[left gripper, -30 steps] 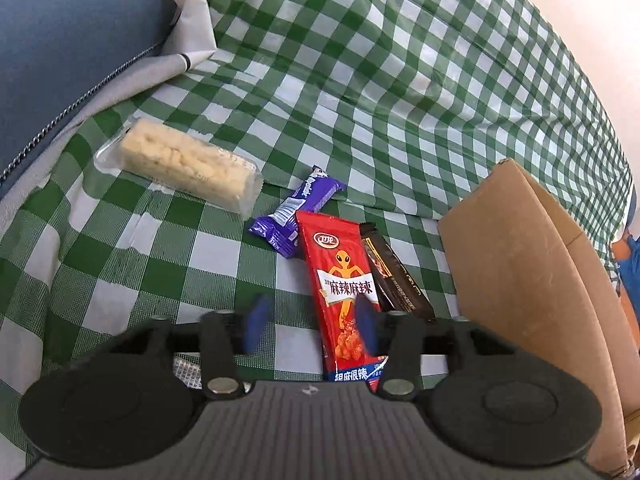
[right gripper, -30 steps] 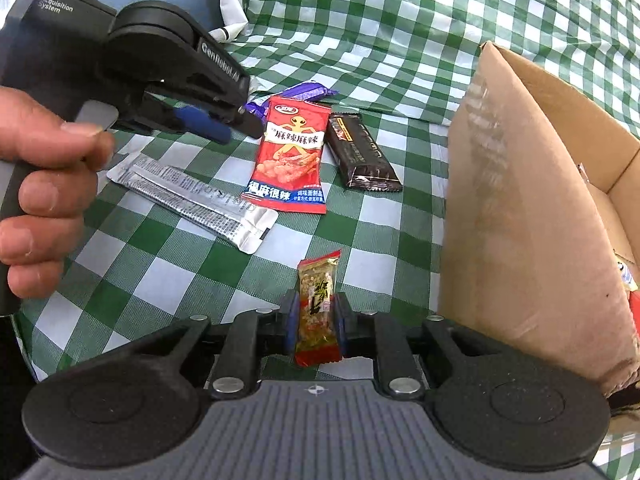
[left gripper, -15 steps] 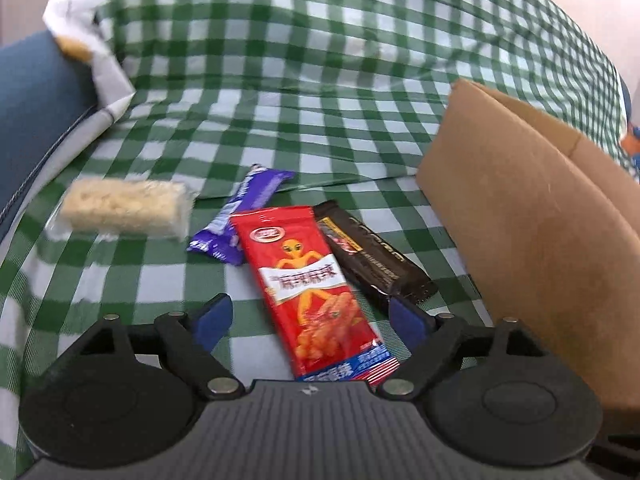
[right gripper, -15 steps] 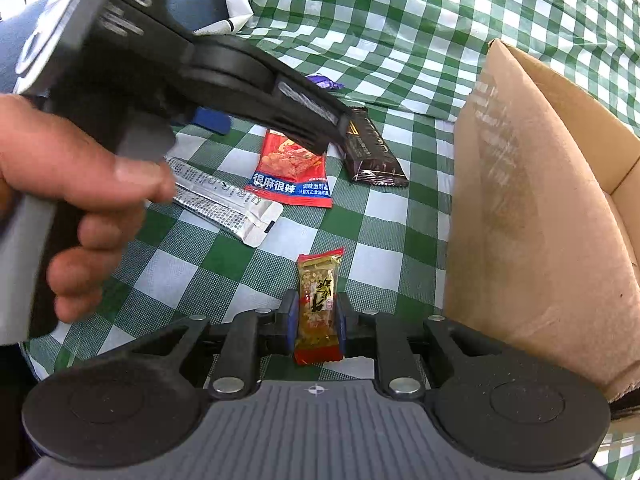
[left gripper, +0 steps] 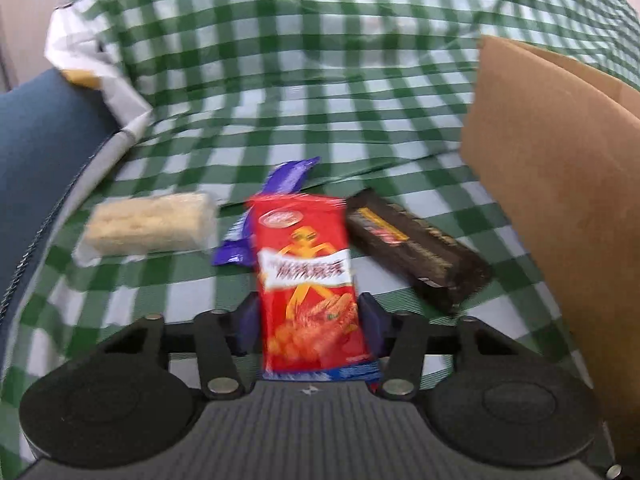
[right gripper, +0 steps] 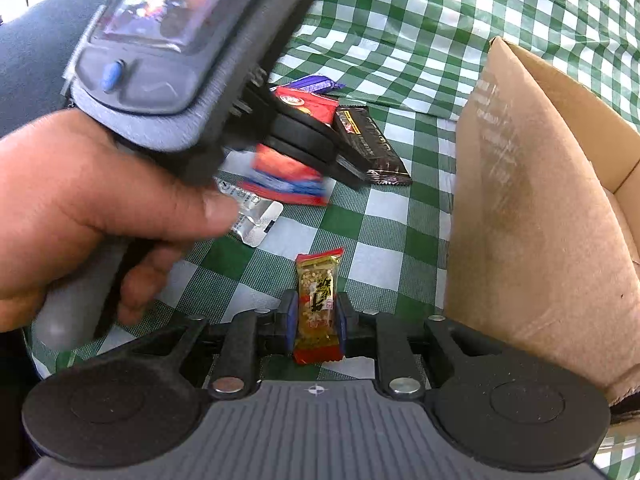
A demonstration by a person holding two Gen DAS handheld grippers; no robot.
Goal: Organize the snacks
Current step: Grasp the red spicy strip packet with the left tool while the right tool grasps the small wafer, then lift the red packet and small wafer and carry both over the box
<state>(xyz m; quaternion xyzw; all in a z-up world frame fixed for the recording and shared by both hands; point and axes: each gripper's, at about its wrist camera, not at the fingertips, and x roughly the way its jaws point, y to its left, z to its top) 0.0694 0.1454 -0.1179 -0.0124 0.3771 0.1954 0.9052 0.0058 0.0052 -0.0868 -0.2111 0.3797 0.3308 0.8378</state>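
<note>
Moved over the red snack packet (left gripper: 308,280), my left tongs (left gripper: 308,330) are closing across its light, crinkly middle; my right tongs (right gripper: 316,320) pinch a small gold sachet (right gripper: 318,304).

The left gripper (left gripper: 307,326) jaws are closing with a red rectangular foil snack packet (left gripper: 310,280) between them. A dark brown wrapped bar (left gripper: 416,248) lies beyond the right finger, a pale cereal bar in clear wrap (left gripper: 150,224) beyond the left.
</note>
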